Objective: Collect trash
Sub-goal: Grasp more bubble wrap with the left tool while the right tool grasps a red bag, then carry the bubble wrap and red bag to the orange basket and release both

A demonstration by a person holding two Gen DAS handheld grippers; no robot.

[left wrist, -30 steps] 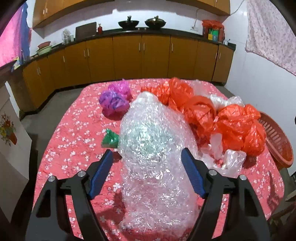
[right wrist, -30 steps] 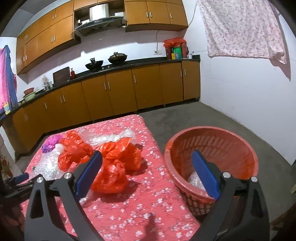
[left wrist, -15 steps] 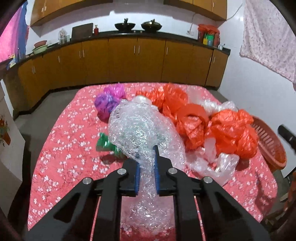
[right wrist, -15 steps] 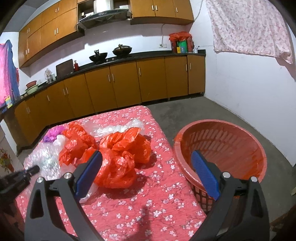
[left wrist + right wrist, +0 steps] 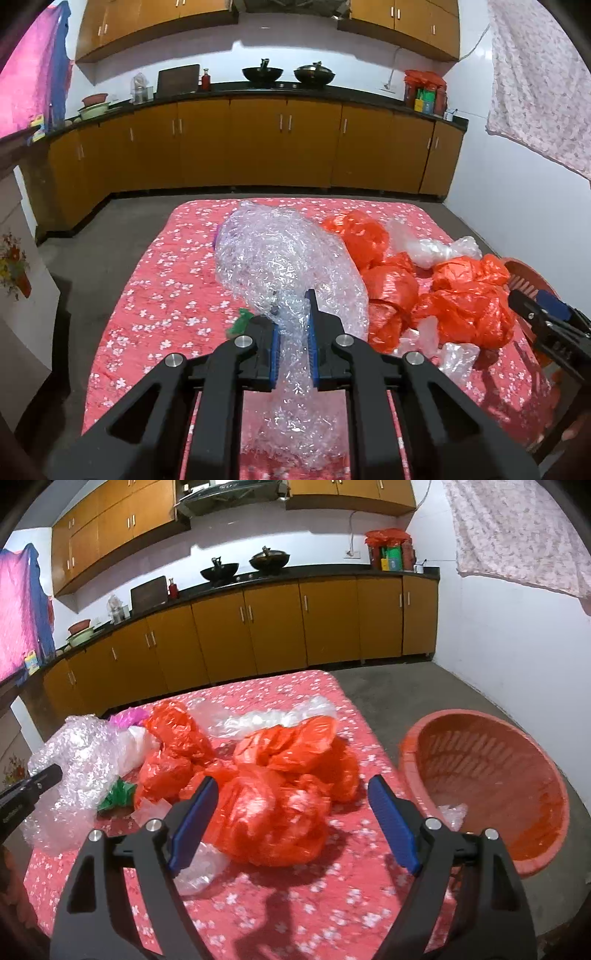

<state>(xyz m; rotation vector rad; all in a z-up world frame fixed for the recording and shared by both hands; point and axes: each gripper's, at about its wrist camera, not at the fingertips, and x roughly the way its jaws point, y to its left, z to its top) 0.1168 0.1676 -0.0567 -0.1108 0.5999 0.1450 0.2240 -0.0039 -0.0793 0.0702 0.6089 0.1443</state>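
Two grippers working: left gripper [image 5: 293, 341] clamped tight on the bubble wrap [image 5: 288, 266], bulk raised above the floral table [image 5: 155, 295]. Right gripper [image 5: 291, 825] spread wide over an orange bag [image 5: 273, 812], red basket [image 5: 517, 775] just beside.

two woks [image 5: 245, 568] on the counter [image 5: 303, 572], floral cloth [image 5: 517, 531] hanging right.
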